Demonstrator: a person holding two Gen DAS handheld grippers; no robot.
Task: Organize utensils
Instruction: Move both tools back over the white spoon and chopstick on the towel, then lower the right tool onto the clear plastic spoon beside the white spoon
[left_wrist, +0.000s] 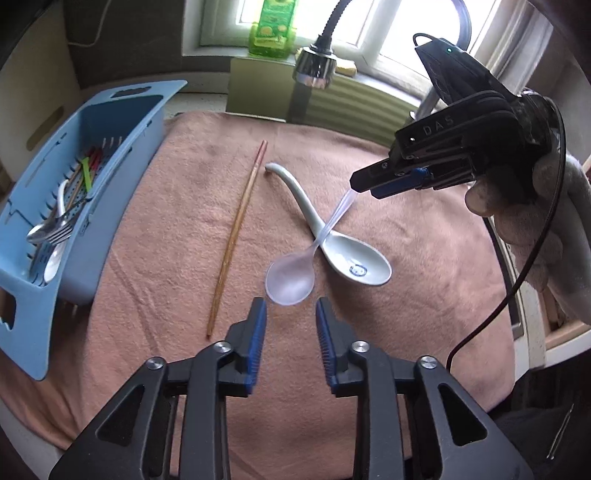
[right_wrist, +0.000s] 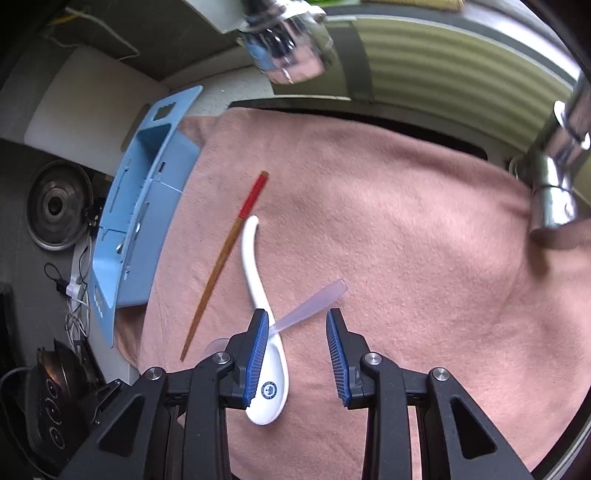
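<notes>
The right gripper is seen spread wide over the plastic spoon lying across the white spoon at frame centre, the left gripper likewise unclenched and empty; the handle tip alone should be pinched, then carried to the blue basket at left.

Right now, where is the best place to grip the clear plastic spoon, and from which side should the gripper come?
Probably the free handle end of the clear plastic spoon, from above. Its middle crosses over the white ceramic spoon, so the handle is raised; the open right gripper already straddles it.
</notes>
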